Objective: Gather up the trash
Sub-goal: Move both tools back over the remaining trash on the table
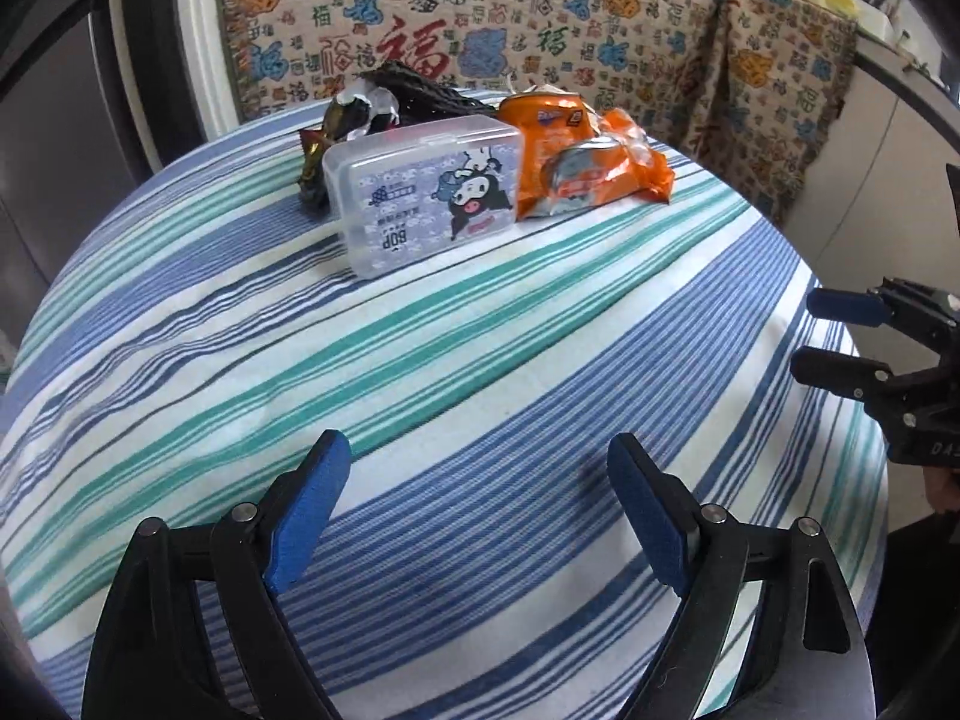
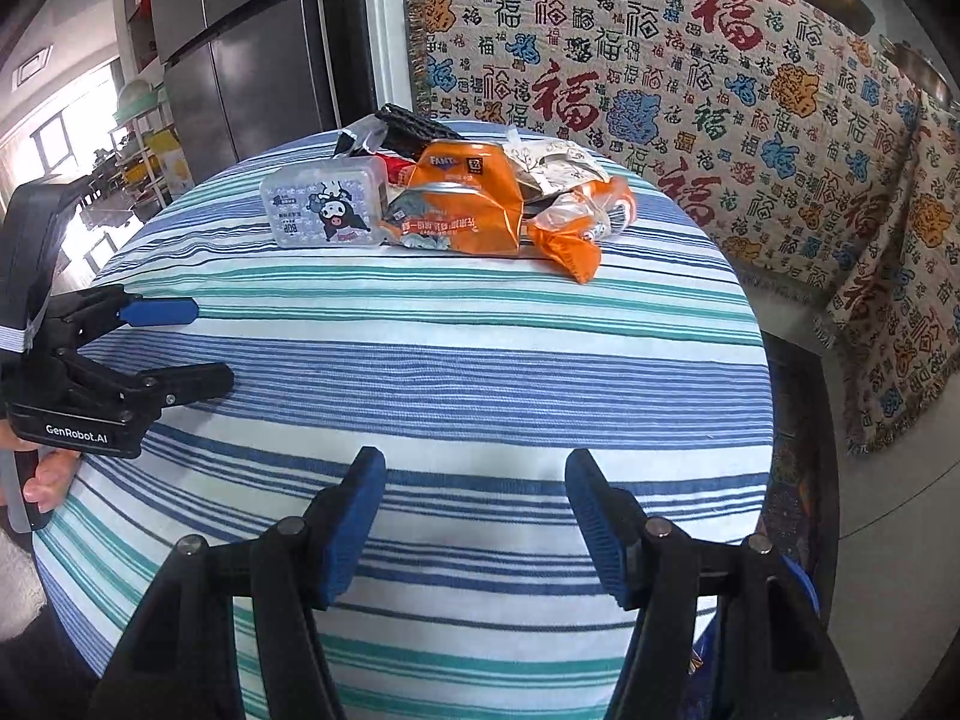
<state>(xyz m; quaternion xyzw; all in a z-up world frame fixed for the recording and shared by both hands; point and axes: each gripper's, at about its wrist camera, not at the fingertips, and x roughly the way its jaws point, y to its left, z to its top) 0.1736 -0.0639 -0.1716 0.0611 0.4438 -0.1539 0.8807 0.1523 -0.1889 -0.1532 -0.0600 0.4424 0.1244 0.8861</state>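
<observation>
Round table under a striped cloth (image 2: 456, 372) — blue, teal and white bands, woven, slightly rumpled. Left of it in the right wrist view stands a dark steel fridge (image 2: 240, 48), with a bright window area further left. Behind the table hangs a cream throw (image 2: 690, 90) printed with red, blue and orange characters, fringed at the edge.

Trash sits clustered at the far edge of the table, well apart from both tongs. Left to right: a dark crinkled foil wrapper (image 1: 318, 150), a black netted mesh piece (image 1: 420, 93) behind it, a clear plastic box (image 1: 426, 198) — rounded rectangle, lid on, cartoon label — then a crushed orange can (image 2: 465, 204) touching the box's side, and orange glossy wrappers (image 1: 606, 171) on the right, with a pale crumpled paper (image 2: 552, 162) behind them.

Left gripper (image 1: 480, 516) is released, jaws wide apart, nothing between them, hanging over bare cloth near the table's near edge. Its pads (image 1: 309, 516) are blue and ribbed on black plastic arms.

Right gripper (image 2: 474, 528) is also released, jaws spread moderately, empty, above the cloth; it touches nothing. A hand (image 2: 51, 480) grips the left tool's handle.
</observation>
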